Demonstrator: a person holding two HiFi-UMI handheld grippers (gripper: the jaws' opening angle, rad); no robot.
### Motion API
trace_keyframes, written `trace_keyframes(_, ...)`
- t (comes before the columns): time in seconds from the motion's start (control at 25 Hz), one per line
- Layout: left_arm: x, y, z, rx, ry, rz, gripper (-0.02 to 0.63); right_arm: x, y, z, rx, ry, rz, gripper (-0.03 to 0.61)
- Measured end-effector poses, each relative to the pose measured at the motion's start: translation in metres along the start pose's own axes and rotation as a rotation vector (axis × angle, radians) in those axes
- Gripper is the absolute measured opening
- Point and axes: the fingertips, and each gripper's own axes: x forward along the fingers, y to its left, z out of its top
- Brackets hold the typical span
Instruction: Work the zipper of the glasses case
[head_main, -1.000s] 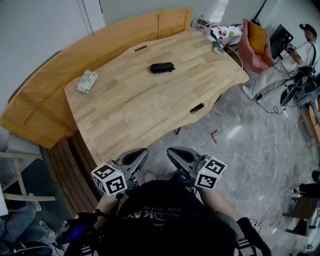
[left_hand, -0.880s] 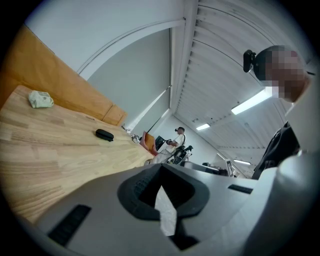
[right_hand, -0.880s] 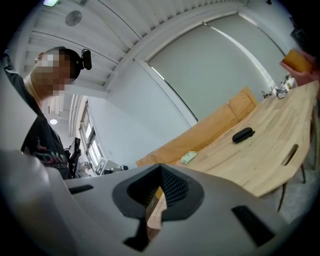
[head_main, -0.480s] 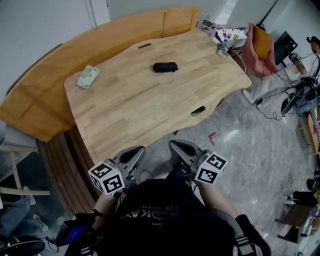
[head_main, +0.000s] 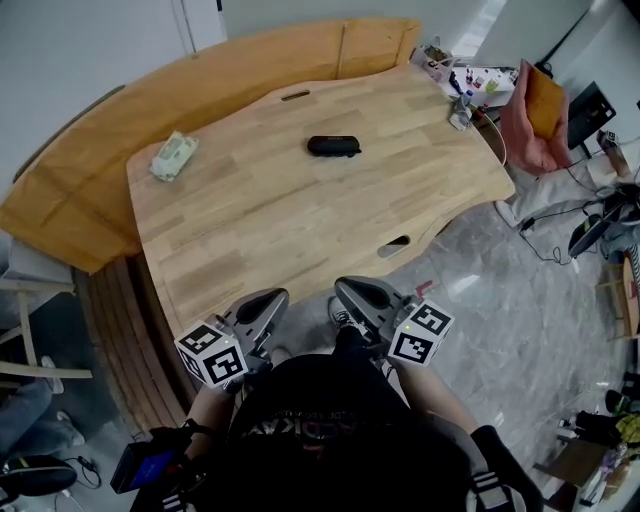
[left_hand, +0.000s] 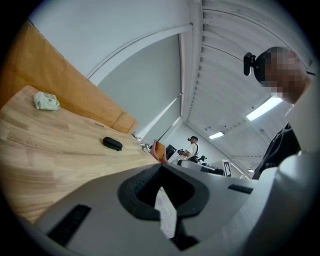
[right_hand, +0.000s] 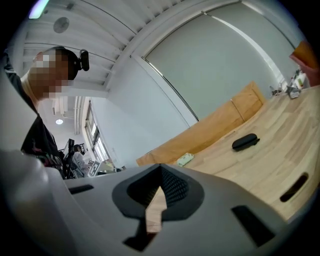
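Glasses case (head_main: 333, 146): a dark, closed-looking oblong that lay flat on the far half of the wooden table (head_main: 300, 240), with nothing touching it.
Left gripper (head_main: 266, 303): its jaws were pressed together with nothing between them; it was held close to the person's body, just short of the table's near edge.
Right gripper (head_main: 356, 294): its jaws were likewise together and empty, beside the left one and pointing toward the table.
Case relative to jaws: ahead of both grippers, across most of the tabletop, well apart from either.
Zipper: too small to make out.
Pale green packet (head_main: 173, 156): lay near the table's far left corner, well apart from the case.
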Motion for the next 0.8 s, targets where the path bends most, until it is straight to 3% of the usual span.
trace_keyframes(0.52, 0.086, 0.028, 0.014, -0.025, -0.017, 0.093, 0.011, 0.012, -0.125, 0.051, -0.036, 0.063, 0.033, 0.014)
trace_keyframes(0.8, 0.112, 0.041, 0.018, -0.046, -0.045, 0.187, 0.011, 0.028, -0.196, 0.068, -0.051, 0.128, 0.048, 0.015)
